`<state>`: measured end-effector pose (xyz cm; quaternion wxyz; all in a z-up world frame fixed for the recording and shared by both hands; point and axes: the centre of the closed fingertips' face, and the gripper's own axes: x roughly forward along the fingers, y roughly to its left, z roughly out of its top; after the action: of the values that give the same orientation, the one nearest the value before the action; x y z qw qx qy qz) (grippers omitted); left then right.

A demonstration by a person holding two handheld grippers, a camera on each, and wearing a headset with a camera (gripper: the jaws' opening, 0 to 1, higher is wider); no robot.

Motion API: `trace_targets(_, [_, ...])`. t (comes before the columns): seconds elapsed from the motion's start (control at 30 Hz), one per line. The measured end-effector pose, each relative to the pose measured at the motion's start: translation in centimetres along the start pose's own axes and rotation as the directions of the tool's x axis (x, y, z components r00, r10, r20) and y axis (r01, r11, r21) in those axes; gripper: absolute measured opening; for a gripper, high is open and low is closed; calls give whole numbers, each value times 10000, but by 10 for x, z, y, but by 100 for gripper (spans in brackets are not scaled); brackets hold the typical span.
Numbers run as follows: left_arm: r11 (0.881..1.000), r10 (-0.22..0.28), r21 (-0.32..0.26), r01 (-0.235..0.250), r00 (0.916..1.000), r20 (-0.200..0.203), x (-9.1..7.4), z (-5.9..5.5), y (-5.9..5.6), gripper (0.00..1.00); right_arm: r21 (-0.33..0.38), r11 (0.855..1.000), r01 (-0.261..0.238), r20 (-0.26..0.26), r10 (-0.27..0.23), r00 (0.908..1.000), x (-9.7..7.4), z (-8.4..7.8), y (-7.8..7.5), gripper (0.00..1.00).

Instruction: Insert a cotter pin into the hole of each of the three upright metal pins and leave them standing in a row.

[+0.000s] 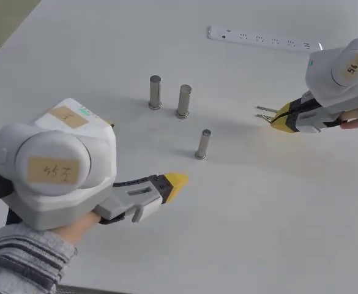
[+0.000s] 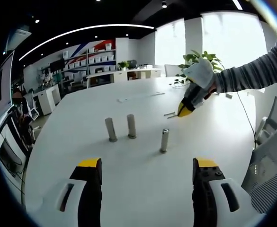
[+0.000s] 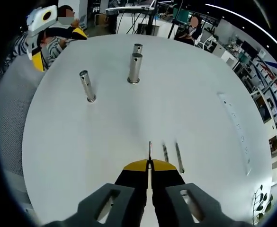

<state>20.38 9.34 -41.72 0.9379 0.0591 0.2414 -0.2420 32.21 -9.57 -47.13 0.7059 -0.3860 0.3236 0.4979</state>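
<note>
Cotter pin (image 3: 149, 150), a thin grey sliver of wire, is pinched between the closed, yellow-tipped jaws of the right gripper (image 3: 149, 165), its end jutting forward low over the white table (image 3: 105, 142). Just beside it, two loose cotter pins (image 3: 178, 157) lie flat on the tabletop. Three metal pins (image 1: 183, 101), smooth cylinders with wider feet, stand upright and apart in mid-table, between the two grippers. The right gripper view shows a cross hole near their tops, which the head view is too coarse to show. The left gripper (image 2: 147, 165) hangs near the closest pin with its jaws spread wide and holding nothing; its own view makes that plain, while the head view sees it side-on. A white power strip (image 1: 261, 38) lies on the table's far side
</note>
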Motion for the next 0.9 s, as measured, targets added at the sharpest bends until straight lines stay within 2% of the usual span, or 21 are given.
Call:
trace_targets(0.13, [9996, -283, 35, 282, 9990, 336, 1, 13, -8, 68, -283, 9991, 300, 453, -287, 9986, -8, 11, 7, 0])
trace_targets(0.17, [9993, -378, 15, 378, 9986, 376, 3, 16, -11, 66, -416, 9983, 413, 716, -383, 9967, -11, 17, 9, 0])
trace_targets(0.23, [9988, -498, 58, 496, 9981, 369, 4, 19, -14, 61, -512, 9969, 594, 849, -549, 9949, -15, 22, 12, 0])
trace_targets(0.3, [9975, -683, 186, 676, 9970, 367, 7, 22, -20, 59, -542, 9948, 857, 1257, -783, 9890, -22, 32, 15, 0])
trace_targets(0.37, [9961, -878, 137, 873, 9955, 361, 8, 25, -24, 57, -643, 9938, 905, 1438, -805, 9863, -26, 38, 20, 0])
trace_targets(0.4, [9924, -1220, -128, 1226, 9919, 353, 9, 27, -31, 56, -778, 9920, 999, 1589, -865, 9835, -29, 43, 23, 0])
trace_targets(0.53, [9835, -1712, -478, 1744, 9831, 643, 10, 37, -39, 48, -1134, 9866, 1170, 1992, -928, 9755, -38, 57, 36, 0])
trace_targets(0.63, [9717, -2131, -930, 2172, 9757, 513, 10, 41, -45, 44, -1326, 9833, 1244, 2349, -908, 9678, -44, 69, 47, 0])
trace_targets(0.83, [9605, -2439, -1213, 2503, 9676, 657, 11, 51, -49, 39, -1782, 9762, 1240, 2900, -683, 9546, -55, 89, 71, 0])
trace_targets(0.9, [9529, -2627, -1392, 2695, 9627, 654, 12, 52, -53, 35, -1996, 9711, 1309, 3063, -651, 9497, -55, 93, 74, 0])
